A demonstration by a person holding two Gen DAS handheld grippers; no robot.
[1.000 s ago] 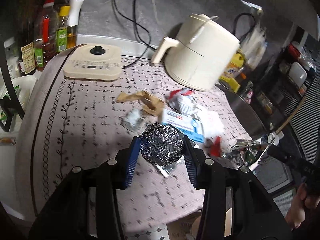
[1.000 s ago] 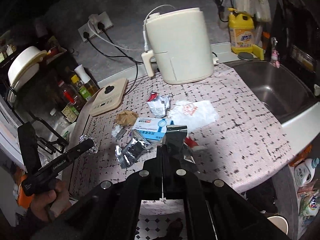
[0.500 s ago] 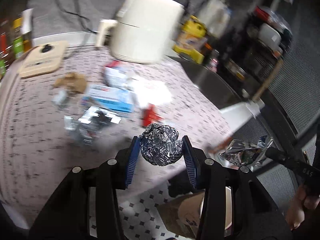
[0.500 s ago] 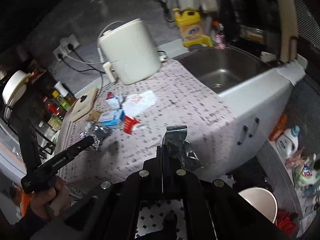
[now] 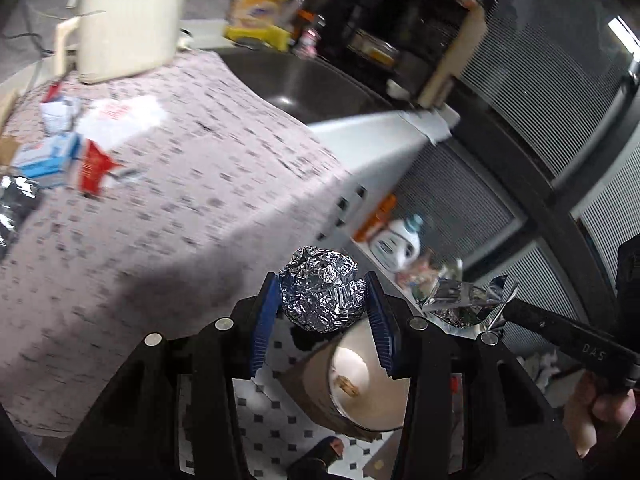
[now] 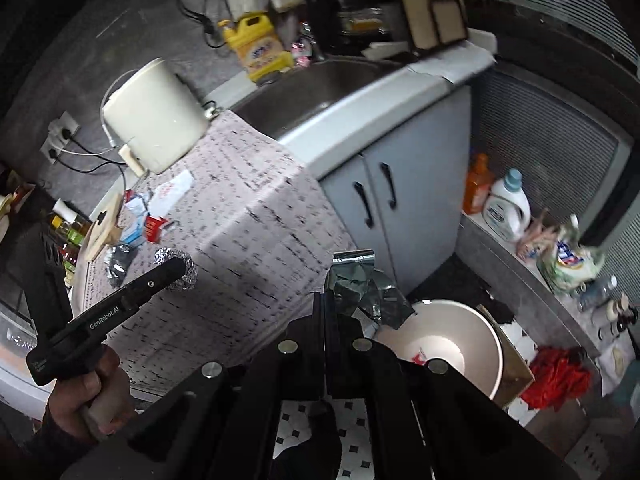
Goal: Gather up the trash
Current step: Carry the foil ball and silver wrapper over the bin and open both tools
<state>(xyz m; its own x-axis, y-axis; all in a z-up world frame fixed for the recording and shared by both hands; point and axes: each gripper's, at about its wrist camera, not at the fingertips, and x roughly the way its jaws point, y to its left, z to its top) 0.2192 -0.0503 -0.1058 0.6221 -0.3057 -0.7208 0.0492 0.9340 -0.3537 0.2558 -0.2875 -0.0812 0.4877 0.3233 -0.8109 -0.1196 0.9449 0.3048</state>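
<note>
Left hand-held gripper point(image 5: 322, 300) partly open, blue pads pressed on either side of a crumpled foil ball point(image 5: 320, 290); the ball sits out past the desk's near edge, above the floor and just over the rim of the trash bin point(image 5: 372, 392). Right hand-held gripper point(image 6: 326, 308) fully closed, pinching a flattened silvery wrapper point(image 6: 360, 292) by one end; the rest hangs loose toward the bin point(image 6: 440, 344) mouth.

Risks, as judged:
- the ball is held only at its widest part; foil crushes, so the grip may slacken and the ball roll off the pads before it is over the opening;
- the ball looks to be above the near rim, not the centre; released here it could strike the rim and bounce onto the tiles;
- the wrapper is light and springy; let go high or off-centre, it may drift and land beside the bin;
- both tools converge on one mouth; they could knock together;
- more litter remains near the desk's point(image 5: 200, 200) far left corner; a red packet point(image 5: 94, 166) and blue-white box point(image 5: 46, 158) among it.
</note>
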